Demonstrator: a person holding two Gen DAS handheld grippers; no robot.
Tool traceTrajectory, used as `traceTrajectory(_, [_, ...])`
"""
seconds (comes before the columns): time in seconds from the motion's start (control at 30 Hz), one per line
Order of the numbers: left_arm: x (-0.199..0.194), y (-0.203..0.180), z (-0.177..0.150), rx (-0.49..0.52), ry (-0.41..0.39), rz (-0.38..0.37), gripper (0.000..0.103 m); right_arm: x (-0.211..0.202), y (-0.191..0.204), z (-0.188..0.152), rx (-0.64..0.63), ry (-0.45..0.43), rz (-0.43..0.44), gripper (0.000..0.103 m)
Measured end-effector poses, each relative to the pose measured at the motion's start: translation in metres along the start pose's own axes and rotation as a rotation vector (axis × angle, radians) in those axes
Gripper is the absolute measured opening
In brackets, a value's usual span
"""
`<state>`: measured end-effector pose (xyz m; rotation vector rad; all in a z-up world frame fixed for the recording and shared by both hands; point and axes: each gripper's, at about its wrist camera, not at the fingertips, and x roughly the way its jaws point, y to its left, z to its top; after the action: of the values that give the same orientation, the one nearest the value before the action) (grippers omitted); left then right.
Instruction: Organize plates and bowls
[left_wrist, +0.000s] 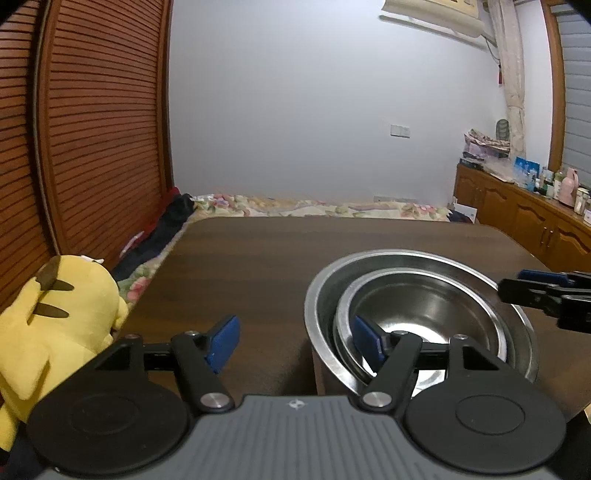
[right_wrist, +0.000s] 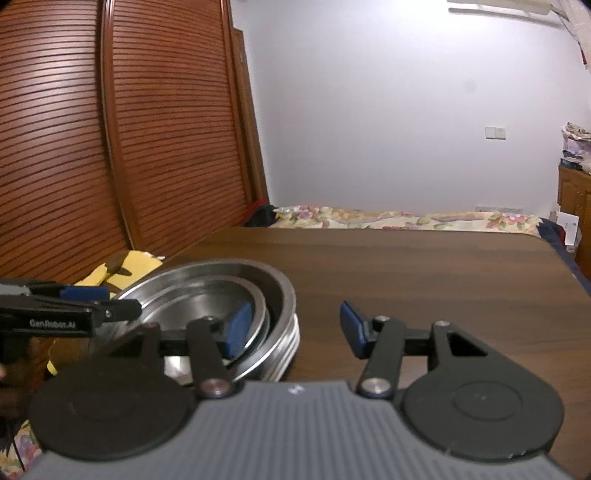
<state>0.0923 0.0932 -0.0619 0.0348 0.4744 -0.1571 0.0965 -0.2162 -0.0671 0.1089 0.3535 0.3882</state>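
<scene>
Left gripper (left_wrist: 295, 339), right gripper (right_wrist: 293, 328) agape, straddling nested bowls' (left_wrist: 424, 302) rims.

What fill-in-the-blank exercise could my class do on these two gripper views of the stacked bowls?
1. The smaller steel bowl sits ___ the larger steel bowl.
2. The bowls stand on a dark ___ table.
3. The plush toy beside the table is ___ in colour.
4. The pads of the left gripper are ___.

Missing words: inside; wooden; yellow; blue
</scene>
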Motion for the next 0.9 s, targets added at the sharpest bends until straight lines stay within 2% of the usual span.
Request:
traceTrajectory(0.3, [-0.026, -0.011, 0.016, 0.013, -0.048, -0.004, 0.074, -0.023, -0.001, 0.017, -0.006, -0.045, -0.022, 0.057])
traceTrajectory(0.37, [-0.032, -0.015, 0.020, 0.021, -0.060, -0.013, 0.077, -0.029, -0.002, 0.021, -0.010, -0.060, -0.032, 0.062])
traceTrajectory(0.53, [-0.046, -0.028, 0.030, 0.043, -0.084, -0.026, 0.087, -0.041, -0.005, 0.030, 0.002, -0.078, -0.053, 0.065])
traceTrajectory(0.6, [-0.051, -0.033, 0.034, 0.047, -0.094, -0.040, 0.092, -0.046, -0.006, 0.033, 0.006, -0.089, -0.059, 0.069])
traceTrajectory(0.67, [-0.057, -0.038, 0.037, 0.051, -0.108, -0.045, 0.099, -0.053, -0.006, 0.035, 0.001, -0.108, -0.075, 0.082])
traceTrajectory(0.73, [-0.062, -0.044, 0.039, 0.051, -0.122, -0.042, 0.103, -0.059, -0.007, 0.038, -0.004, -0.127, -0.084, 0.090])
traceTrajectory(0.9, [-0.071, -0.055, 0.045, 0.055, -0.132, -0.061, 0.103, -0.075, -0.011, 0.041, 0.000, -0.161, -0.094, 0.103])
